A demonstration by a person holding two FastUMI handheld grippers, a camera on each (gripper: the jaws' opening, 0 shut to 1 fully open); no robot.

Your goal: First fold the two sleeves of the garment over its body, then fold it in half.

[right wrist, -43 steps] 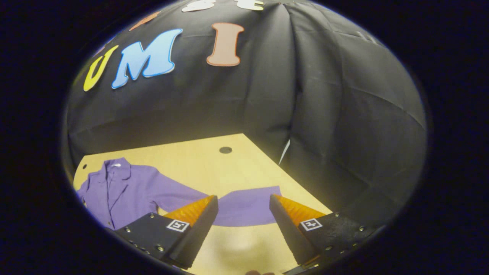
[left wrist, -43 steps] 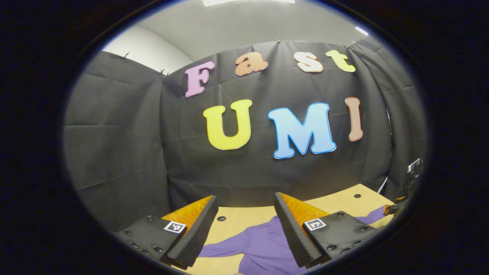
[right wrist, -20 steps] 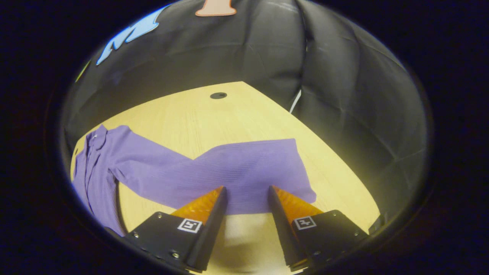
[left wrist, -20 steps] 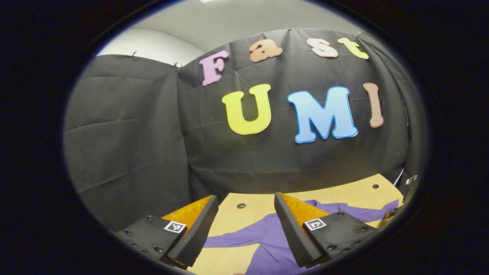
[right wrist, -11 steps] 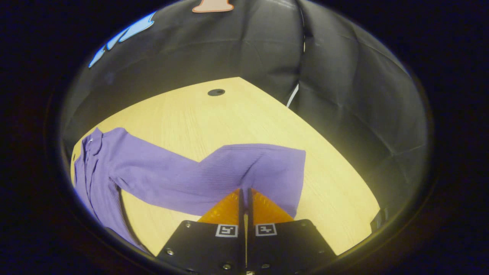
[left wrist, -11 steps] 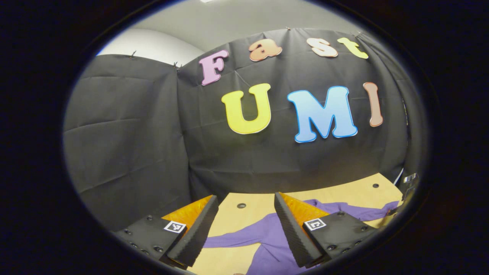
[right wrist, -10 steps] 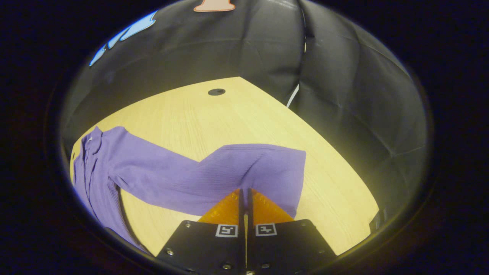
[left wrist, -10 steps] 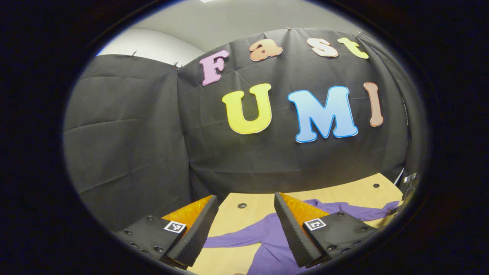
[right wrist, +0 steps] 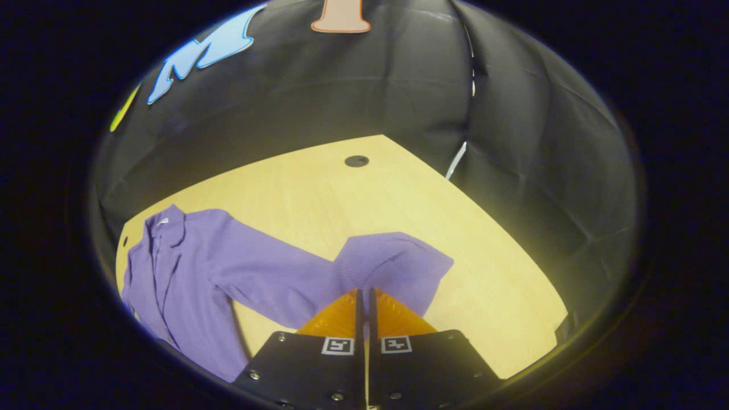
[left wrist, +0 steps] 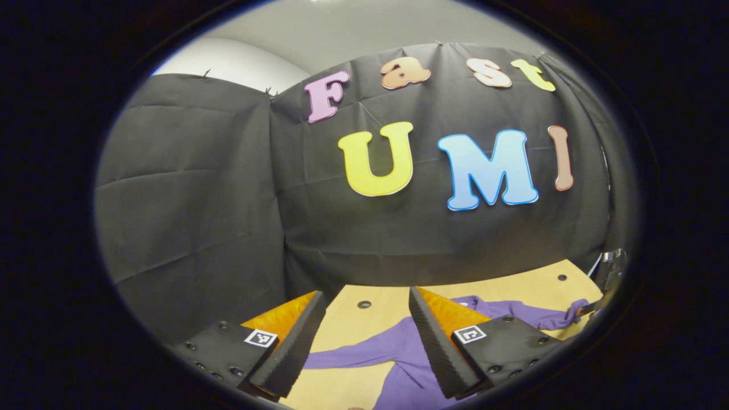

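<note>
A pale wooden bench [right wrist: 319, 193] with small dark round holes [right wrist: 356, 161] stands in a booth walled with black cloth [right wrist: 512, 142]; above the cloth in the left gripper view a grey ceiling [left wrist: 364, 28] shows. A purple shirt [right wrist: 188, 273] lies spread on the bench, collar toward the far side. The right hand-held gripper [right wrist: 365, 296] is closed, its fingers pinching the end of the right sleeve [right wrist: 393, 265]. The left hand-held gripper [left wrist: 364, 316] hangs open above the shirt's left sleeve [left wrist: 347, 356], holding nothing. Compared with half a second ago, the pinched sleeve end has bunched and drawn nearer the shirt's body, and the left hand-held gripper has hardly shifted.
</note>
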